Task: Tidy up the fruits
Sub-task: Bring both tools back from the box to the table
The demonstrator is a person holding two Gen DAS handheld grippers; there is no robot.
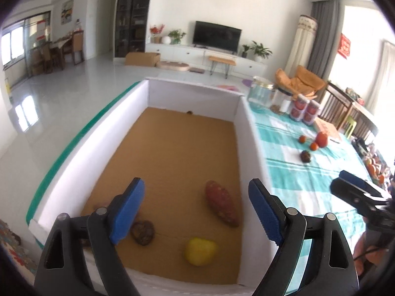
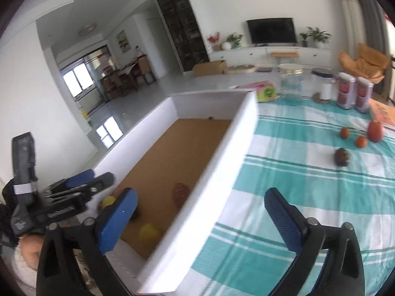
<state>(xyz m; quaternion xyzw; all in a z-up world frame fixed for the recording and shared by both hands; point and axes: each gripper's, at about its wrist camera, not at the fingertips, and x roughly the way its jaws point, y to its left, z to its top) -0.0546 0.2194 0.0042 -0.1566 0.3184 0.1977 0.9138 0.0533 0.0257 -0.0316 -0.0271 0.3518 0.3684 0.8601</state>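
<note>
A white box (image 1: 192,93) with a brown cardboard floor fills the left wrist view. Inside lie a reddish-brown long fruit (image 1: 222,203), a yellow fruit (image 1: 201,251) and a dark brown round fruit (image 1: 143,231). My left gripper (image 1: 197,214) hangs open above them with nothing between its fingers. My right gripper (image 2: 201,197) stands open and empty over the box's right wall (image 2: 222,162) and the striped cloth. On the cloth sit a large red fruit (image 2: 375,130), two small orange fruits (image 2: 345,132) and a dark brown fruit (image 2: 342,157).
Glass jars (image 2: 291,83) and stacked red cans (image 2: 348,93) stand at the cloth's far edge, with an orange packet (image 2: 382,113) to the right. A pink and green object (image 2: 266,92) lies behind the box. The floor drops away left of the box.
</note>
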